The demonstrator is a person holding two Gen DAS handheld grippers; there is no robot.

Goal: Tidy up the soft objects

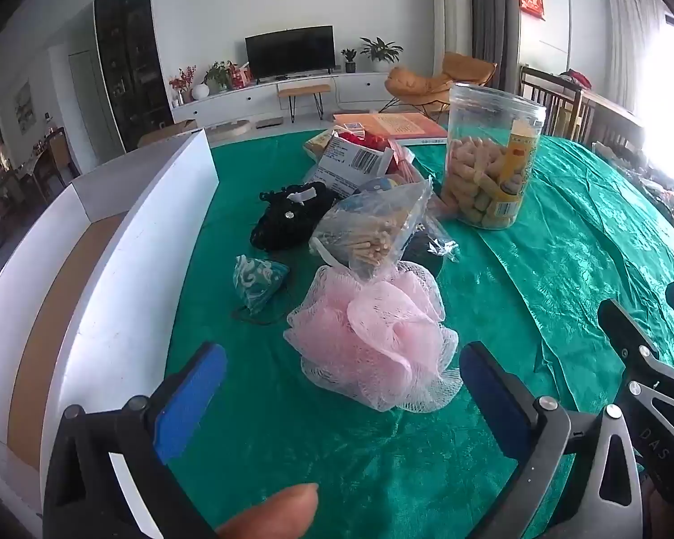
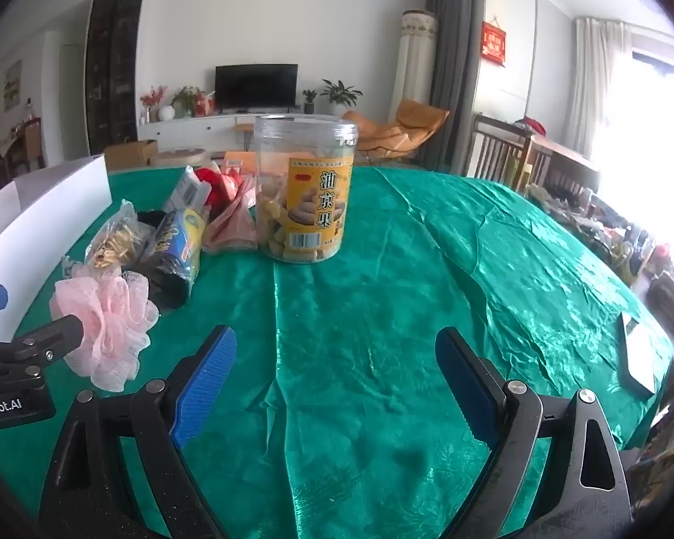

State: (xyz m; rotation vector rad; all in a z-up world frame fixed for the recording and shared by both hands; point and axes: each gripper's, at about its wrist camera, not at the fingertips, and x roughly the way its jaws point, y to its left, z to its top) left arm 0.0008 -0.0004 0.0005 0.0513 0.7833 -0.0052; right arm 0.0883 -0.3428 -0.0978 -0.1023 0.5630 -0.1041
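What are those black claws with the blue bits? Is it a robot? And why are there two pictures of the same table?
It is no robot. A person holds a grabbing tool in each hand, and each tool carries a little camera looking out along its two blue-padded fingers. So one picture comes from the left gripper, the other from the right gripper.

Both stand open and hold nothing. The left one points at a pink mesh bath puff lying just in front of it. The right one faces bare green tablecloth.

Also on the cloth: a clear snack jar, a plastic bag of small sticks, a black cloth bundle, a small teal pouch and a white box at the side.
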